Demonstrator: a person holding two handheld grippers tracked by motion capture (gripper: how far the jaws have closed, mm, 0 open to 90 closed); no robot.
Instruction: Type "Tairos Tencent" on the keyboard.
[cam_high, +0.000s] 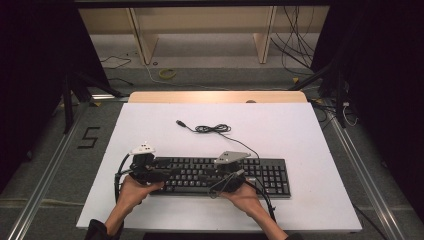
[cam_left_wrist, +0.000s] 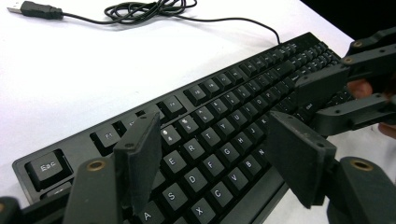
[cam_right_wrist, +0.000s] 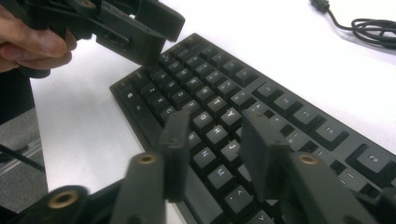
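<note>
Your left tool (cam_high: 159, 175) hovers over the keyboard's (cam_high: 272, 175) left end, jaws spread wide above the letter keys with nothing between them; your right tool (cam_high: 226, 181) sits over the middle keys, jaws partly apart, empty, not pressing anything; the keyboard lies flat at the near side of the white surface (cam_high: 300, 130); its cable (cam_high: 212, 129) trails in a loose coil behind it
</note>
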